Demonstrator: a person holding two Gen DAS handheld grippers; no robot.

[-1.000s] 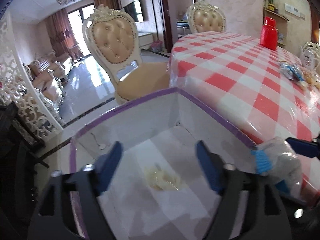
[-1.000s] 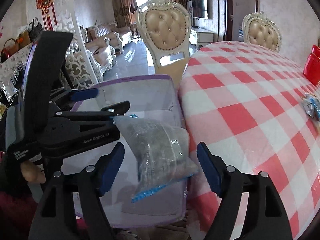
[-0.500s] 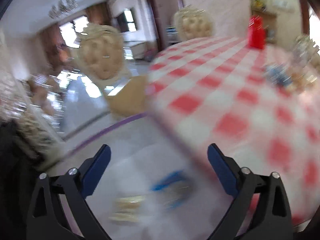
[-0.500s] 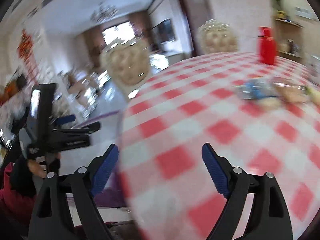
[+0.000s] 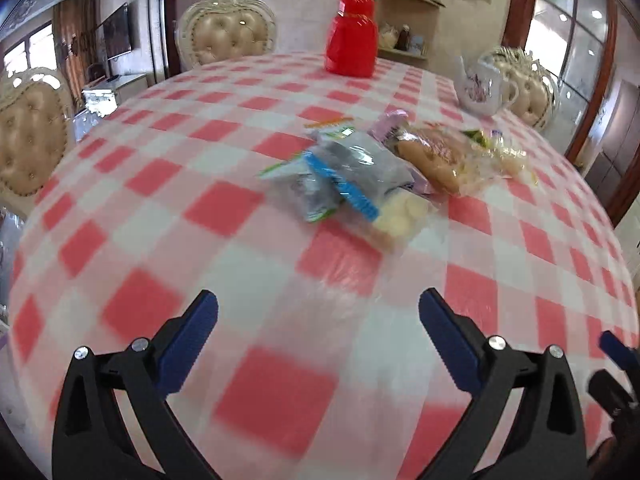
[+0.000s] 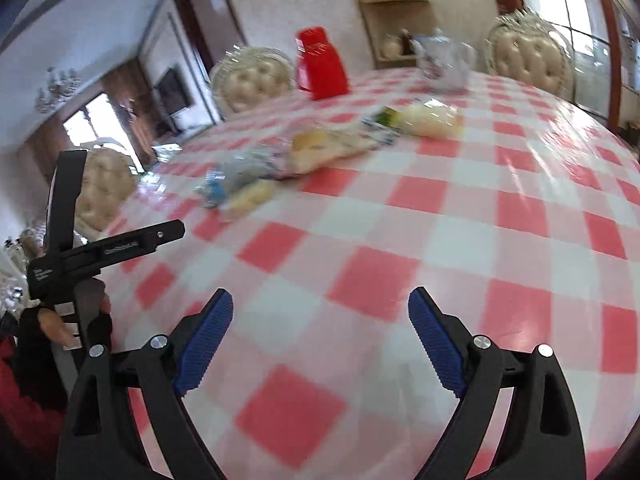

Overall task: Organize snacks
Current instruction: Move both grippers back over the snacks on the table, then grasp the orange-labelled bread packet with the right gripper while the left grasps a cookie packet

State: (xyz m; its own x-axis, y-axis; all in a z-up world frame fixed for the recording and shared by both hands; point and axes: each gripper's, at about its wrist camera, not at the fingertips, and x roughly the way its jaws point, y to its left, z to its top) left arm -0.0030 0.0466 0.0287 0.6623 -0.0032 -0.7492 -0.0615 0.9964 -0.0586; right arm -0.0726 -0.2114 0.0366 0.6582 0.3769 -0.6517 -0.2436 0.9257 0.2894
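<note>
A pile of snack packets lies mid-table on the red-and-white checked cloth (image 5: pixel 224 208). It includes a clear packet with blue trim (image 5: pixel 348 176), a bagged bread roll (image 5: pixel 436 156) and a pale yellow snack (image 5: pixel 400 216). My left gripper (image 5: pixel 318 312) hangs open and empty over the cloth, short of the pile. In the right wrist view the same blue-trimmed packet (image 6: pixel 236 176), roll (image 6: pixel 320 148) and a pale pack (image 6: pixel 424 120) lie further off. My right gripper (image 6: pixel 320 308) is open and empty too. The left gripper (image 6: pixel 172 232) shows at the left in a person's hand (image 6: pixel 52 324).
A red jar (image 5: pixel 352 40) and a white teapot (image 5: pixel 480 88) stand at the table's far side. Cream padded chairs (image 5: pixel 228 40) ring the table, with a wall shelf (image 5: pixel 408 20) behind. A blue fingertip of the right gripper (image 5: pixel 616 352) shows at the lower right.
Both grippers swung right from the purple-rimmed bin beside the table to over the cloth. The packet at the right gripper was let go. Both jaws stand wider.
</note>
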